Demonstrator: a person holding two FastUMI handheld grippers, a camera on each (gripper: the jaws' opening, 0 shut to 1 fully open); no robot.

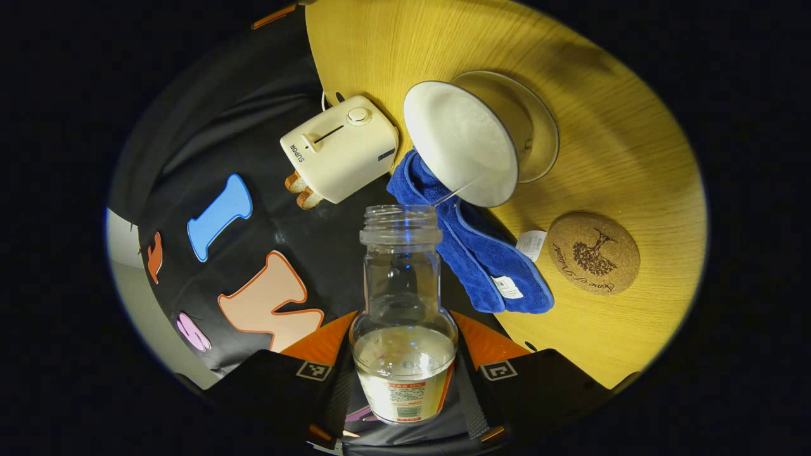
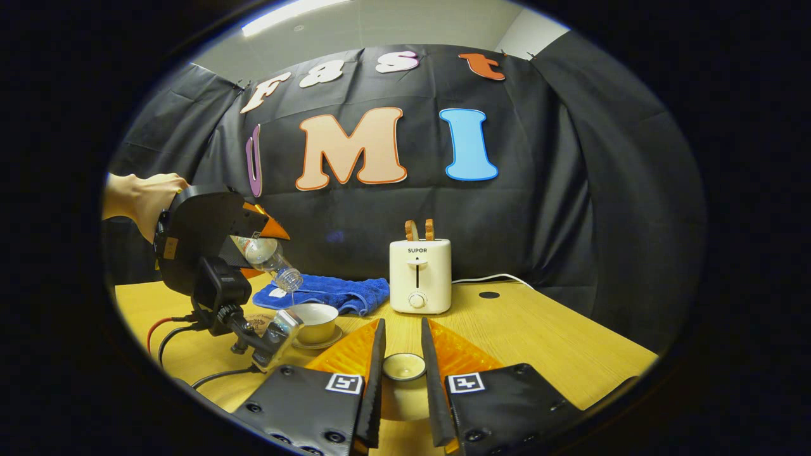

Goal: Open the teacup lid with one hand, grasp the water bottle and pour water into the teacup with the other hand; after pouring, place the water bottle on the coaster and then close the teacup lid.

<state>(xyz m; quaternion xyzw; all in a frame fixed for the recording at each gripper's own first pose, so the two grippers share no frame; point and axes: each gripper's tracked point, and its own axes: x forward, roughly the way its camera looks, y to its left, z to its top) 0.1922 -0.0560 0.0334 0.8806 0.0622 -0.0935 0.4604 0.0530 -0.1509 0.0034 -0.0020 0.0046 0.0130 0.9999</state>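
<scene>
Clear water bottle (image 1: 403,304), clamped in the left tool (image 1: 403,380), tips over the open teacup (image 2: 313,315) at 9 o'clock, mid-pour, while the right tool (image 2: 403,373) grips the lid (image 2: 403,366); coaster (image 1: 593,253) placement and re-lidding remain

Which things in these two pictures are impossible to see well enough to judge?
- Water level in the teacup: right gripper view looks from the side, so its wall hides the inside.
- Coaster: right gripper view, mostly behind the left gripper and its camera.
- Water bottle base: left gripper view, hidden between the fingers.
</scene>
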